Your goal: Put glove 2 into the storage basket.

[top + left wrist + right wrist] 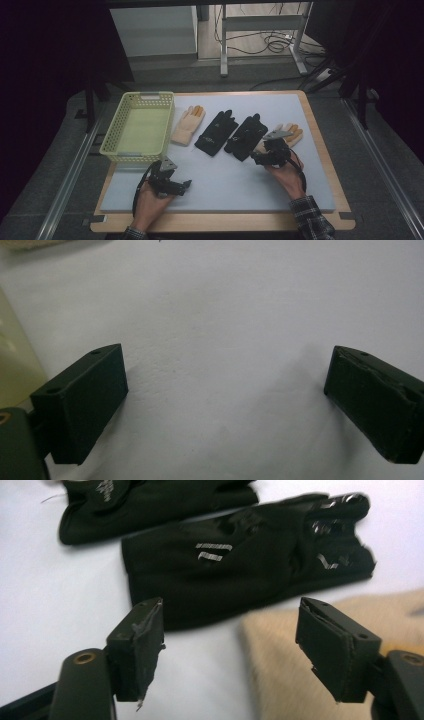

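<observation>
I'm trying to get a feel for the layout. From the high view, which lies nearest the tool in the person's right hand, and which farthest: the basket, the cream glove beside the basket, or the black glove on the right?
From the right tool:
1. Right black glove, just left of it.
2. Left cream glove, farther left, next to the basket.
3. Basket, at the table's far left.

My basket is pale yellow on a white mat edged by light wood. Two gloves are black, the nearer with silvery marks, perhaps print; two are cream with orange fingertips. My sleeve is dark plaid.
</observation>
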